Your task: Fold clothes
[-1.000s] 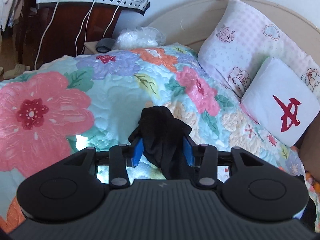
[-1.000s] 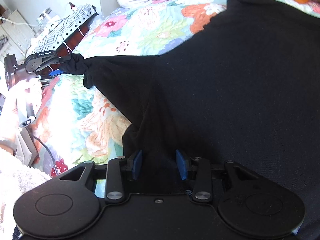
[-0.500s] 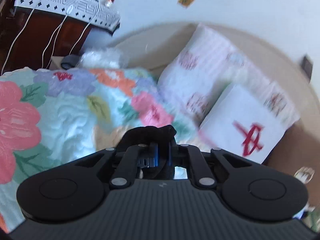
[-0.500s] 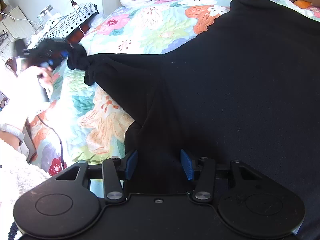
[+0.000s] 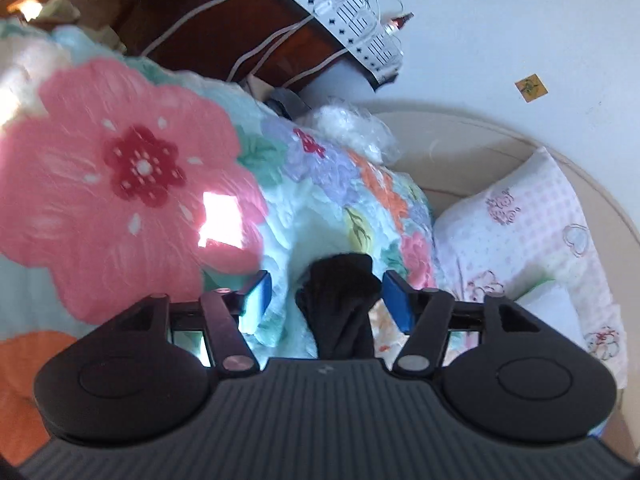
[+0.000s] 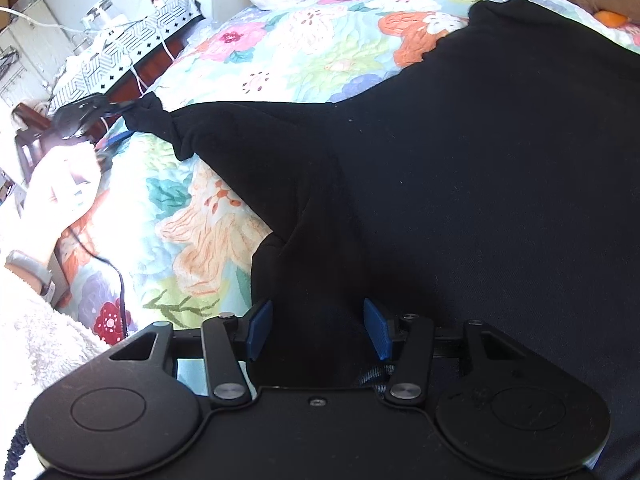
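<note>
While the large black knit garment [image 6: 460, 160] lies spread on the floral quilted bedspread [image 6: 208, 216], we see the left gripper [image 5: 326, 298] just sprung apart around its bunched sleeve end [image 5: 340, 296], pads clear. The right gripper [image 6: 316, 330] straddles fabric, gaping slightly wider. We judge smoothing done; next, regrasp and fold inward.

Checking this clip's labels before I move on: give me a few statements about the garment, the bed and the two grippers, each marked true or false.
1. The garment is white. False: it is black.
2. The left gripper has its blue pads apart, clear of the bunched sleeve end between them. True.
3. The quilt is plain grey. False: it has a colourful flower print.
4. Black cloth lies between the right gripper's pads. True.
5. A pillow lies by the headboard. True.
6. The garment is folded into a neat square. False: it lies spread out, one sleeve stretched sideways.
</note>
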`<state>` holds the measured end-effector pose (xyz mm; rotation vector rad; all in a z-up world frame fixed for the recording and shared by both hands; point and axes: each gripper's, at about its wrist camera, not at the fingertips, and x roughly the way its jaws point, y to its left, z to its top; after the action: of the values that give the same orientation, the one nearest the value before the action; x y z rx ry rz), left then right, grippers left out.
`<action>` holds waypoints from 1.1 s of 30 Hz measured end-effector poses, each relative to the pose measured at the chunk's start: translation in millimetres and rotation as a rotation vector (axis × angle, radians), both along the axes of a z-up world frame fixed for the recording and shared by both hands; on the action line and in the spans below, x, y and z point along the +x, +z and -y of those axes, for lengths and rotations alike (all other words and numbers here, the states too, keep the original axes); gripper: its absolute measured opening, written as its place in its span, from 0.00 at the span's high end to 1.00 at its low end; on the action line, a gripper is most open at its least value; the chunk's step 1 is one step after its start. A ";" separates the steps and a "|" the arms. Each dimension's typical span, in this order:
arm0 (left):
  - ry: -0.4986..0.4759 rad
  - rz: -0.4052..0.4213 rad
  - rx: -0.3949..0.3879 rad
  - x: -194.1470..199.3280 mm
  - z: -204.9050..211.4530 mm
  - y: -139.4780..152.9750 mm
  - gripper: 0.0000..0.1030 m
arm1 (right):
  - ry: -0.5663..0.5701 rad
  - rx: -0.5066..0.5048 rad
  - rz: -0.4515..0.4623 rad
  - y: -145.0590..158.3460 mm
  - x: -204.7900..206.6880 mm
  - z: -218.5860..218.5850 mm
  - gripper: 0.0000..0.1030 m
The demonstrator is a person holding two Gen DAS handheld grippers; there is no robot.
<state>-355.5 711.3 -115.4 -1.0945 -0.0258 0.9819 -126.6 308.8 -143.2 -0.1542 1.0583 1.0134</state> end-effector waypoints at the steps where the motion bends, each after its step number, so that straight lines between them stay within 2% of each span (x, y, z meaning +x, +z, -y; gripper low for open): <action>1: -0.002 -0.037 0.014 -1.0 3.7 8.4 0.38 | -0.002 -0.004 0.002 0.8 -2.2 1.9 0.46; 2: -0.014 -0.075 0.026 -0.8 7.3 16.6 0.38 | -0.002 -0.011 0.010 1.6 -7.1 5.3 0.46; 5: -0.213 -0.218 0.030 22.1 21.1 34.6 0.37 | -0.056 0.044 0.011 17.1 -16.9 30.5 0.46; 8: -0.339 -0.380 0.078 47.0 56.6 46.0 0.35 | -0.031 0.201 -0.033 46.6 -25.9 67.9 0.45; 10: -0.429 -0.431 0.106 59.7 84.5 52.2 0.35 | -0.034 0.193 0.036 66.6 -35.2 93.4 0.45; 14: -0.583 -0.472 0.149 79.5 144.4 77.5 0.34 | -0.115 0.103 0.162 92.5 -52.7 150.5 0.45; 19: -0.708 -0.611 0.265 94.8 218.0 119.8 0.30 | -0.290 0.115 0.166 112.5 -65.0 217.0 0.44; 22: -0.752 -0.647 0.316 96.7 258.0 146.3 0.29 | -0.353 0.088 0.202 124.1 -72.2 249.7 0.44; 26: -0.806 -0.677 0.395 94.3 312.8 178.4 0.28 | -0.365 0.169 0.275 147.5 -89.3 288.2 0.44; 28: -0.810 -0.689 0.422 87.6 338.6 191.3 0.21 | -0.364 0.223 0.285 159.2 -95.3 296.4 0.28; 29: -0.806 -0.695 0.424 84.5 349.4 196.3 0.17 | -0.365 0.245 0.288 164.1 -98.5 298.9 0.25; 30: -0.807 -0.703 0.423 81.1 360.0 201.1 0.16 | -0.362 0.260 0.289 169.1 -101.5 302.4 0.22; 33: -0.858 -0.705 0.420 74.4 390.4 211.2 0.12 | -0.324 0.273 0.267 181.3 -108.3 306.0 0.21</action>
<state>-281.1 320.9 95.8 -0.2548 0.7240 0.4869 -234.9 2.8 38.1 0.1011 0.6671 0.8065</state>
